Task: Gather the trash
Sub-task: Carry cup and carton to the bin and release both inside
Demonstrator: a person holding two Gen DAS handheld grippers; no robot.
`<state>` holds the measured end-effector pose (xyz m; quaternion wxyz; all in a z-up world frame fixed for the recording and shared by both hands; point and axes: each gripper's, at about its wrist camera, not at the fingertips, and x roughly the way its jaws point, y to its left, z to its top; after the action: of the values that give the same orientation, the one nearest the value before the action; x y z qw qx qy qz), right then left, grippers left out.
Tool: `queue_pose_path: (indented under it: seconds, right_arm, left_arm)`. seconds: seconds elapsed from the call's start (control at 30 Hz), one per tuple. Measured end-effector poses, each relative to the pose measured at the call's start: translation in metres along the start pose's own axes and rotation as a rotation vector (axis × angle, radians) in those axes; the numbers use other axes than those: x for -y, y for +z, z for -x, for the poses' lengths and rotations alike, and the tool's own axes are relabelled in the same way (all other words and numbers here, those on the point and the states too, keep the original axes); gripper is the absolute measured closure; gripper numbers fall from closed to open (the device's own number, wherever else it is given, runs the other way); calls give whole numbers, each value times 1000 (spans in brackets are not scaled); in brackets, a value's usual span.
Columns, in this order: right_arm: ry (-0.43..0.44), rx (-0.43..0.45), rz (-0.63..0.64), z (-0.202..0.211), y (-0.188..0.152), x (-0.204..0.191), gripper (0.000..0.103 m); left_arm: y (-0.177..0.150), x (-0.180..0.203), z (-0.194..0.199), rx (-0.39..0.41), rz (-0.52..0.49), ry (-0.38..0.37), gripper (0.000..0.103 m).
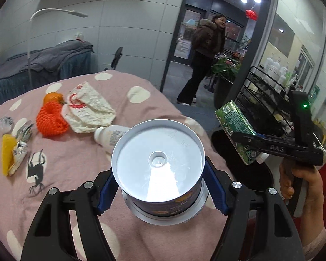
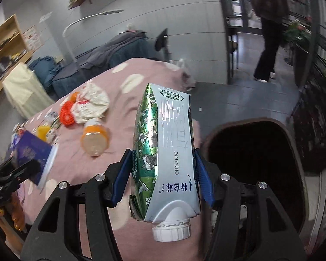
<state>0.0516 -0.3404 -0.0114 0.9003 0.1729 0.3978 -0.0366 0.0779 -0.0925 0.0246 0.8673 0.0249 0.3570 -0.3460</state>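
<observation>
My left gripper (image 1: 160,187) is shut on a round can (image 1: 158,163) with a silver bottom and dark printed side, held above the pink dotted cloth (image 1: 80,163). My right gripper (image 2: 163,174) is shut on a green and white milk carton (image 2: 165,143), cap toward the camera, held beside the dark open trash bin (image 2: 254,167). The carton (image 1: 237,128) and right gripper (image 1: 250,140) also show at the right of the left wrist view, over the bin (image 1: 245,169). The can (image 2: 35,154) shows at the left of the right wrist view.
On the cloth lie a crumpled white bag (image 1: 89,108), an orange net (image 1: 51,119), an orange fruit (image 1: 53,97), a plastic bottle (image 1: 110,134), a yellow wrapper (image 1: 7,154) and small scraps. A black wire rack (image 1: 263,100) stands right. A person (image 1: 204,58) stands in the doorway.
</observation>
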Motion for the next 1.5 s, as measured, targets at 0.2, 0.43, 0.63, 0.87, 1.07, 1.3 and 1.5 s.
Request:
queue_pose_path:
  seconds: [0.2, 0.43, 0.63, 0.87, 1.07, 1.3, 1.5]
  right_arm:
    - [-184, -118, -137, -31, -19, 71, 46]
    - [-226, -321, -199, -82, -45, 115, 46]
    - [-217, -371, -266, -92, -59, 136, 45]
    - [-291, -269, -285, -63, -64, 152, 41]
    - [-442, -145, -272, -24, -61, 159, 34]
    - [-506, -128, -293, -10, -64, 180, 33]
    - [-626, -140, -295, -5, -69, 196, 33]
  left_arm:
    - [12, 53, -33, -41, -90, -103, 33]
    - [23, 104, -75, -107, -183, -190, 33]
    - [21, 127, -109, -184, -199, -227, 33]
    - [20, 149, -140, -250, -206, -246, 33]
    - [17, 185, -169, -310, -269, -264, 33]
    - [0, 216, -203, -392, -342, -246, 33]
    - [-10, 218, -216, -441, -365, -216, 32]
